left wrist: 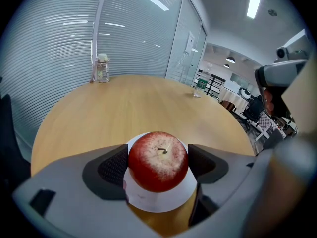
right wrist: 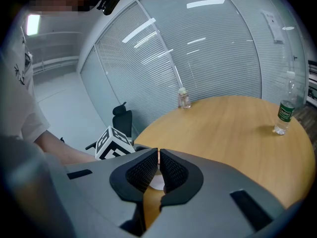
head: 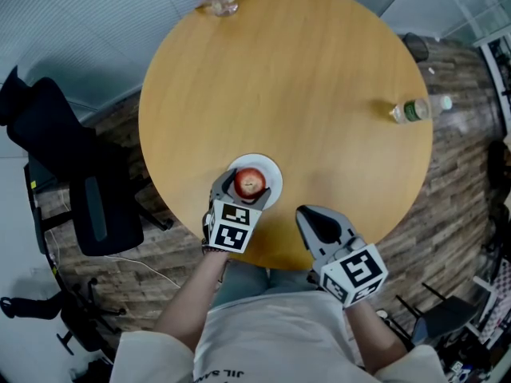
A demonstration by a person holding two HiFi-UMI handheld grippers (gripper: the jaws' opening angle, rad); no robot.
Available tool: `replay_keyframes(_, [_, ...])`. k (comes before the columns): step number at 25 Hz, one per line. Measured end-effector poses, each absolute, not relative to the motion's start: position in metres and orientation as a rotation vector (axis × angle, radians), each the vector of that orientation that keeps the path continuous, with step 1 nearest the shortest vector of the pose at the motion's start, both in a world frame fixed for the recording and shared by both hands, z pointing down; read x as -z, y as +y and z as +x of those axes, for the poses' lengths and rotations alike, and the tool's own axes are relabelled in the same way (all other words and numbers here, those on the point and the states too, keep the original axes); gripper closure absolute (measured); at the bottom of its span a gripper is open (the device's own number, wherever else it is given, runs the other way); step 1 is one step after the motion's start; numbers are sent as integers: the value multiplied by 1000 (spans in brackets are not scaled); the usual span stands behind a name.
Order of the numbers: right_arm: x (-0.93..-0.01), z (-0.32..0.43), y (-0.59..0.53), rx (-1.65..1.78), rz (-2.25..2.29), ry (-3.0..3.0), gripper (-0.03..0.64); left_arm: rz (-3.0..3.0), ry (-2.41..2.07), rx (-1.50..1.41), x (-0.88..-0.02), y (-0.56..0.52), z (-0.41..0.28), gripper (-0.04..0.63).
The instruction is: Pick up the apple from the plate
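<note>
At the near edge of the counter (head: 319, 94), on the white plate (left wrist: 163, 202): one red apple (left wrist: 158, 158), stem up, set squarely between the fingers of the left gripper (left wrist: 158, 166), which appear pressed to both its flanks (right gripper (right wrist: 158, 168) just beside, fingers nearly together on nothing).

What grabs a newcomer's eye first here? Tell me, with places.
The red apple sits on a small white plate at the near edge of the round wooden table, with the left gripper closed against both its sides. Beside it the right gripper hangs shut and empty. A green-labelled bottle stands near the table's right edge.
</note>
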State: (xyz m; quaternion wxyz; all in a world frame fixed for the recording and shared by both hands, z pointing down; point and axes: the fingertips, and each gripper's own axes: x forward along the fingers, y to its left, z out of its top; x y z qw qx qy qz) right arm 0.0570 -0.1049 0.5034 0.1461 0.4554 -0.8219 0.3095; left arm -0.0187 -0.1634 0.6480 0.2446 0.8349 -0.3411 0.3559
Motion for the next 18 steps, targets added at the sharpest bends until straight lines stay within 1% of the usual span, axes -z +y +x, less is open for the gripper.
replay_keyframes(9, [-499, 58, -104, -873, 1321, -2381, 581, 2308, -930, -945, -635, -163, -17, 215])
replay_keyframes(18, [-487, 60, -103, -822, 1336, -2406, 581, 2402, -959, -864, -582, -158, -17, 216])
